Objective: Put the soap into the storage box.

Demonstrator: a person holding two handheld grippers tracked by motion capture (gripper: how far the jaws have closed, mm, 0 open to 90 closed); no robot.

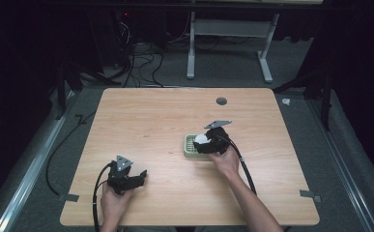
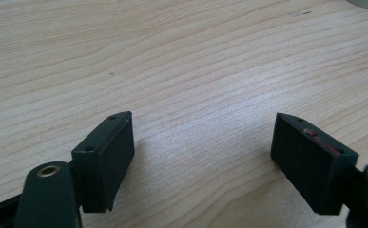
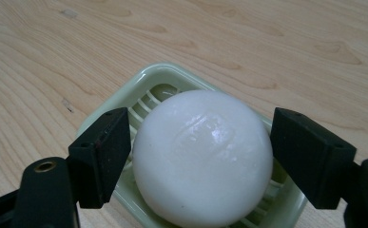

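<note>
Right gripper view: the right gripper (image 3: 200,156) jaws stand parted around the white egg (image 3: 201,159), barely clear of it.

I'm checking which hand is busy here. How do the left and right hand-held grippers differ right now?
The left hand-held gripper has bare table between its wide-open jaws; the right hand-held gripper has a white egg between its jaws, with small gaps at the pads. The left sits near the table's front edge, away from the green slicer tray; the right sits over that tray. Both have black jaws and are open.
</note>
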